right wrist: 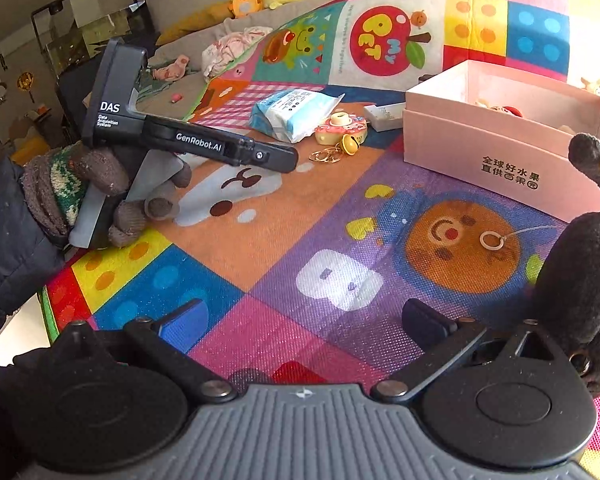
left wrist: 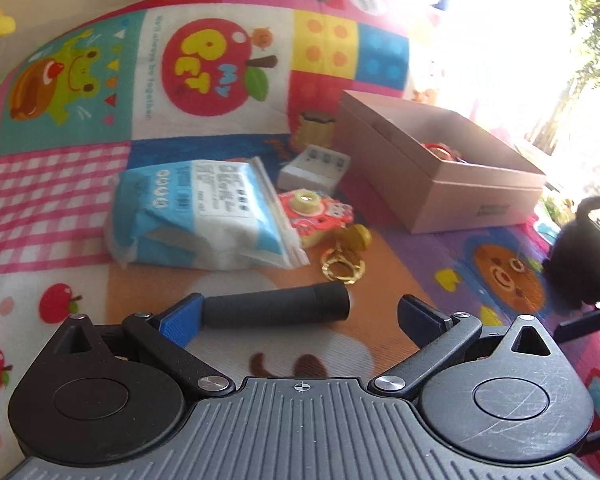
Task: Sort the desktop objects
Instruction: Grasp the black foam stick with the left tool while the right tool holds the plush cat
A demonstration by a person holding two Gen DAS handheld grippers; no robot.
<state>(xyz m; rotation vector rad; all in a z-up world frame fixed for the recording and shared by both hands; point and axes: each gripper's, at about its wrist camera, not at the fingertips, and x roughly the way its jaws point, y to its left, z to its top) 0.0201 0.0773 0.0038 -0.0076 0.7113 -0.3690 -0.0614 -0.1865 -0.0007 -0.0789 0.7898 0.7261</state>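
Evidently sorting is only partly done. The open pink cardboard box [right wrist: 500, 148] at far right holds a few small items, one red, otherwise indistinct. Left of it on the patchwork play mat [left wrist: 60, 184] remain a blue-white tissue pack [left wrist: 196, 216], white plastic tray [left wrist: 314, 168], pink doughnut-shaped toy [left wrist: 316, 210], gold bell keyring [left wrist: 346, 256] and black cylinder [left wrist: 276, 308]. A black plush toy [right wrist: 580, 280] stands near right. Left gripper [left wrist: 300, 312] is spread wide around the cylinder, one pad touching its end; right gripper [right wrist: 300, 320] gapes empty.
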